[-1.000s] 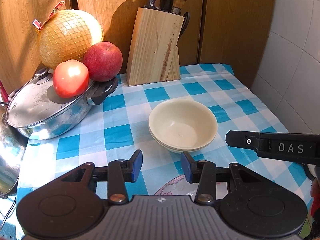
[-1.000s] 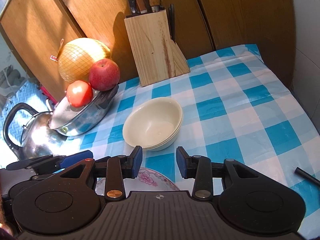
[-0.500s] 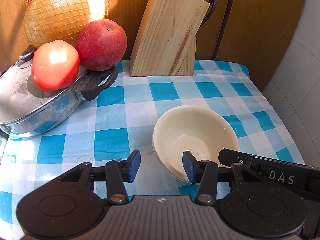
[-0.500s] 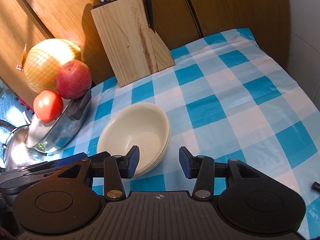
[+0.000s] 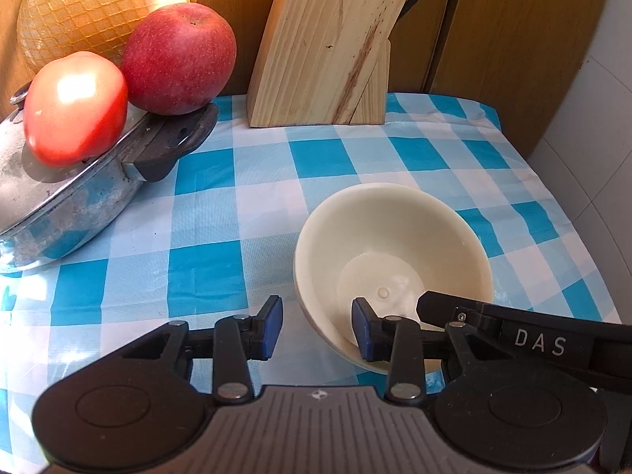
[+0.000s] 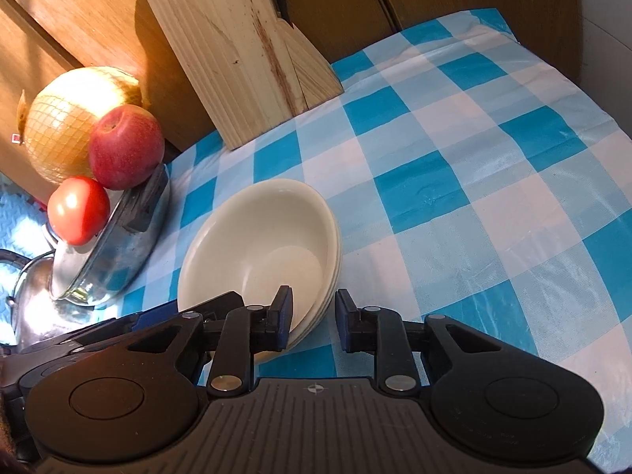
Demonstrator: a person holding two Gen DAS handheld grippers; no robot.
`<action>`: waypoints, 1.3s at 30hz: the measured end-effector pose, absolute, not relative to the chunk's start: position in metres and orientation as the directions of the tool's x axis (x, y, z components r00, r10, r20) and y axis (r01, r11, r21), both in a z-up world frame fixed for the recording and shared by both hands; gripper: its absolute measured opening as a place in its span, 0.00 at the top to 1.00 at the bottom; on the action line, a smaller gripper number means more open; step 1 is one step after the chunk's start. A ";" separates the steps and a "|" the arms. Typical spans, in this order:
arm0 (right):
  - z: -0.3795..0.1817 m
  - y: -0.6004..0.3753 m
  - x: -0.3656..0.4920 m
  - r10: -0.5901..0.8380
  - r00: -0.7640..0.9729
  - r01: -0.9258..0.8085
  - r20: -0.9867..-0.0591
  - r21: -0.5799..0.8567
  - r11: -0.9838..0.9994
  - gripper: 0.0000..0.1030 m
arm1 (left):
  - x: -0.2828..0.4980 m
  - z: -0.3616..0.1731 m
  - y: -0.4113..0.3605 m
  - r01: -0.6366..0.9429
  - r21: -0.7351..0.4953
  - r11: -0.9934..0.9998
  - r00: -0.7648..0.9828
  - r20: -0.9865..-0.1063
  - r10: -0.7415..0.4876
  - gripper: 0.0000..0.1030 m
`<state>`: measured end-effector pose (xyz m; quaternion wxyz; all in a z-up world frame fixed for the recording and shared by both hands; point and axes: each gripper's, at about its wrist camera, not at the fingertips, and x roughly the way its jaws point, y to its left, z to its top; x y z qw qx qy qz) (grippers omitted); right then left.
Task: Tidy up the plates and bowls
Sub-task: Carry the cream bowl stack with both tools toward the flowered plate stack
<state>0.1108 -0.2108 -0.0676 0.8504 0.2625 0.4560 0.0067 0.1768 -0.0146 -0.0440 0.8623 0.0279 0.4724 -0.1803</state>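
Straddling the near rim of the stacked cream bowls (image 5: 395,245), the left gripper (image 5: 316,326) stands open, one pad inside and one outside, on the blue checked tablecloth (image 5: 205,213). From the right wrist, the right gripper (image 6: 314,316) likewise gapes across the bowls' right rim, beside the knife block (image 6: 245,47).

Counter (image 6: 493,150) covered by blue-and-white checked cloth, wrinkled at the far edge. Wooden cabinet doors (image 5: 513,39) run behind it, vertical seams between panels. White tiled wall (image 5: 608,126) on the right. Strong sunlight from the left, hard shadows on wood and cloth. Blue textured mat (image 6: 15,213) at far left, possibly floor, view too distorted.
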 end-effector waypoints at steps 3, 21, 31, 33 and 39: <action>-0.068 -0.208 0.113 0.248 0.582 0.228 -0.775 0.448 0.865 0.75 | 0.181 -0.048 -0.014 0.337 -0.164 0.927 0.453 -0.835 -0.312 0.76; -0.052 -0.208 0.103 0.239 0.611 0.203 -0.755 0.440 0.875 0.78 | 0.162 -0.026 -0.017 0.375 -0.109 0.921 0.529 -0.790 -0.309 0.82; -0.029 -0.209 0.087 0.229 0.660 0.169 -0.715 0.439 0.883 0.78 | 0.142 -0.003 -0.015 0.397 -0.098 0.913 0.575 -0.749 -0.330 0.81; -0.026 -0.209 0.083 0.232 0.665 0.164 -0.710 0.442 0.882 0.78 | 0.138 0.000 -0.014 0.398 -0.095 0.912 0.580 -0.744 -0.331 0.81; -0.018 -0.206 0.072 0.236 0.677 0.143 -0.697 0.440 0.886 0.78 | 0.125 0.007 -0.012 0.401 -0.084 0.912 0.594 -0.734 -0.329 0.81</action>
